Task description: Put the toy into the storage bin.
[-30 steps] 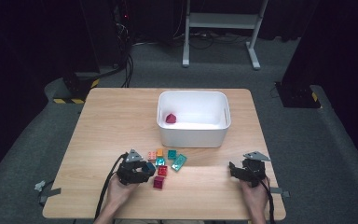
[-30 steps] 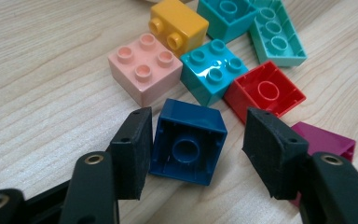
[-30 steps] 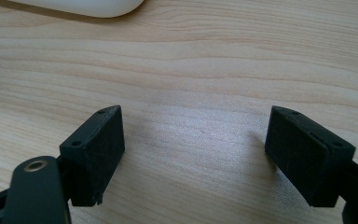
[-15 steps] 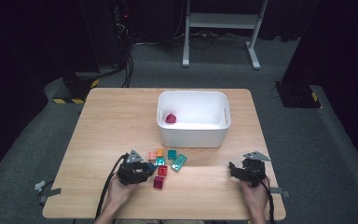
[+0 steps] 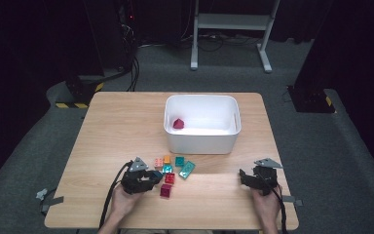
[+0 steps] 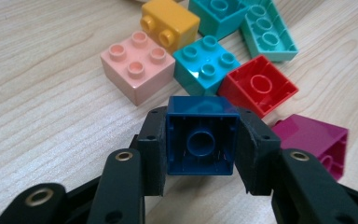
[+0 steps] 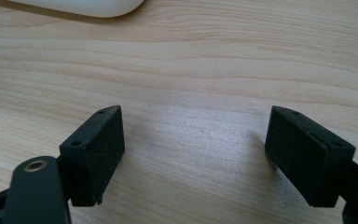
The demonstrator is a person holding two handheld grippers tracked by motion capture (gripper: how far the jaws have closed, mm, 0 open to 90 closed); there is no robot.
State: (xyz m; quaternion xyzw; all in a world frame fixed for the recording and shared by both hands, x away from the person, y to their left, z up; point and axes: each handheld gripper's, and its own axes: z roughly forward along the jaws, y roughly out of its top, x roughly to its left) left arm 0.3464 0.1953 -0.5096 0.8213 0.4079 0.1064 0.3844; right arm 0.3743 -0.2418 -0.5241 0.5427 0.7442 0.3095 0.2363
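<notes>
Dark blue brick (image 6: 201, 135) clamped between the two black pads of the left claw (image 6: 200, 149), hollow underside turned toward the claw's camera, one pad tight on each side wall. Jaws just closed in on it, brick between them. Sits at the near left of the worktop (image 5: 126, 126), at the near edge of the loose cluster of bricks; in the high view mostly hidden under the left claw (image 5: 152, 176), so exact contact with the wood cannot be told.

Just beyond the held brick: a pink brick (image 6: 136, 65) to the left, studs up; a turquoise brick (image 6: 206, 63) beside it, close to a red brick (image 6: 258, 85) lying hollow side up. Farther off, a yellow brick (image 6: 169, 23), another turquoise brick (image 6: 219, 14) and a long mint brick (image 6: 268, 30), all crowded together. To the right of the claw, a magenta brick (image 6: 314, 140), close to the right pad.

Across the worktop at the near right, right claw (image 7: 193, 154) wide open, nothing between the pads, bare wood beneath. Held in the person's right hand (image 5: 265, 204), well apart from the cluster.

Farther back, right of centre, a white tub (image 5: 200, 141) with one dark red piece (image 5: 178, 123) lying in its left part. Tub's near wall a little beyond the far bricks of the cluster.
</notes>
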